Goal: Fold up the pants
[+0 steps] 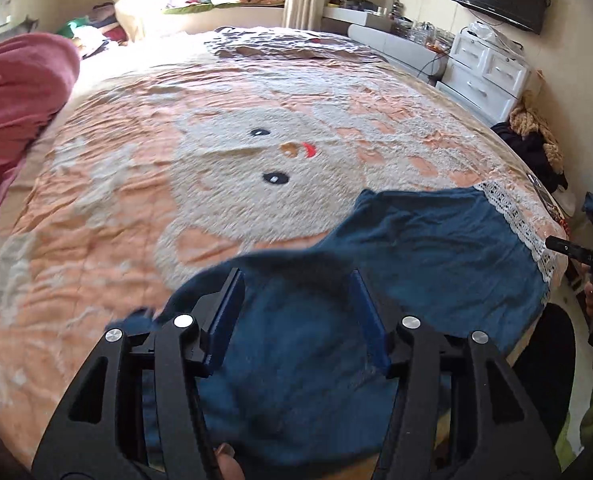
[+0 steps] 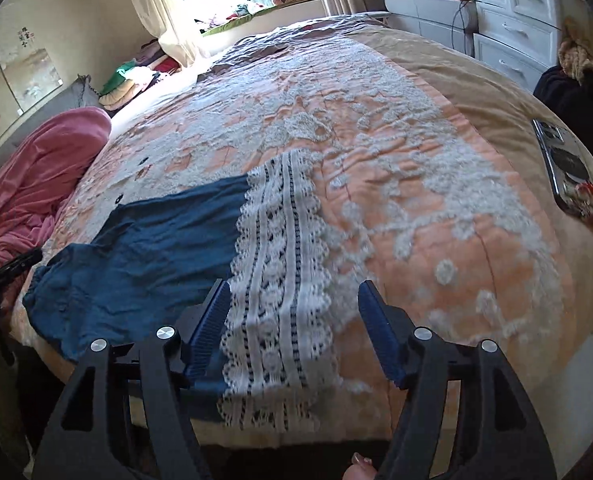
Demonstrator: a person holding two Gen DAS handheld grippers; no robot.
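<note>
Dark blue pants (image 1: 436, 248) with a white lace hem (image 1: 516, 220) lie spread on the bed's near edge. My left gripper (image 1: 296, 280) hovers open over their waist end; blue cloth, blurred and bunched, lies under and between the jaws, and the pads do not press on it. In the right wrist view the pants (image 2: 148, 248) stretch left from the lace hem (image 2: 280, 264). My right gripper (image 2: 294, 286) stands open above that lace band, nothing pinched. Part of the other tool shows at the far right (image 1: 576, 252) and far left (image 2: 12, 268).
The pants rest on an orange-and-cream bed cover (image 1: 236, 168) with a bear face. A pink blanket (image 1: 20, 92) is heaped at the left. A phone (image 2: 564, 164) lies near the bed's right edge. White drawers (image 1: 484, 68) and a clothes pile (image 1: 536, 140) stand beyond.
</note>
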